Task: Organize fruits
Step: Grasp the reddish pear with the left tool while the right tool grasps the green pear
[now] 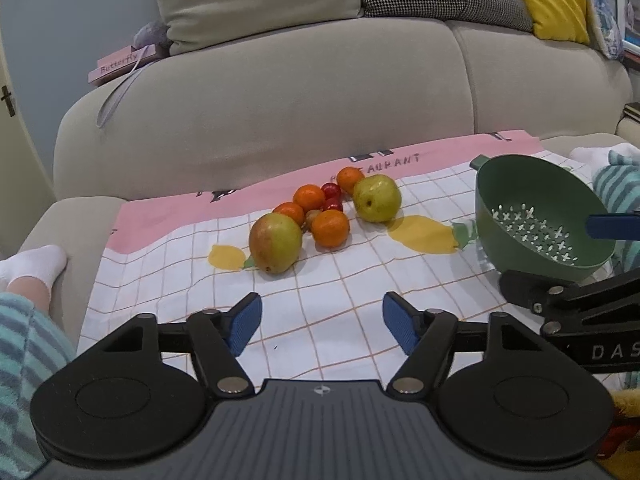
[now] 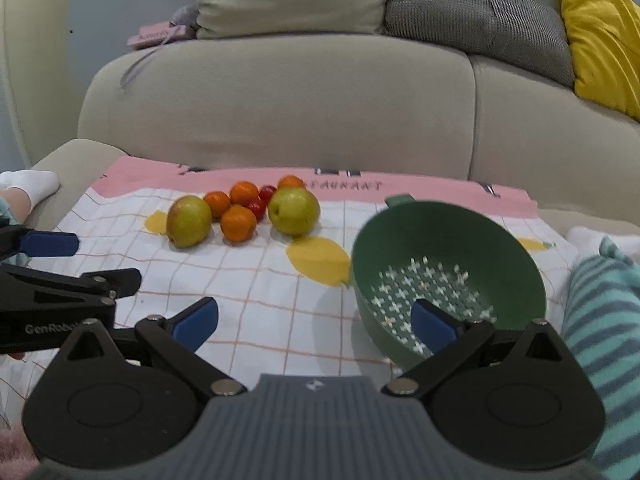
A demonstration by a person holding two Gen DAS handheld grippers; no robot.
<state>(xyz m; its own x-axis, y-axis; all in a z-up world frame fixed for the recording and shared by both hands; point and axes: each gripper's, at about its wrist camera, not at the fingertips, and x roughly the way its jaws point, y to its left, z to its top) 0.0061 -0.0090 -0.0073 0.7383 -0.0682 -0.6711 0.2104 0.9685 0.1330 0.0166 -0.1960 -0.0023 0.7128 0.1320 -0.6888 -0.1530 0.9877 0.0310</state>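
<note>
Left wrist view: the left gripper fills the lower frame, its matte black arms ending in ribbed blue pads spread wide apart with nothing between them. Beneath lies a soft cloth, white with a thin orange grid, a pink band along its far edge and flat yellow lemon prints. At the frame's centre sits the fruit pile: a rounded red-green pear nearest, a smooth yellow-green pear behind to the right, four glossy oranges and small shiny red cherry tomatoes packed between them, all touching or nearly so. At the right edge a green plastic colander with cross-shaped holes stands tilted toward the camera, apart from the fruit. The right gripper reaches in beside it from the right. A beige upholstered sofa rises behind.

Right wrist view: the right gripper occupies the bottom, fingers spread; the right blue pad sits at the colander's near rim, though contact cannot be told. The colander is empty, at centre right. The fruit cluster, led by an orange between the two pears, lies upper left of centre on the cloth. The left gripper's blue fingertip enters at the left edge.
</note>
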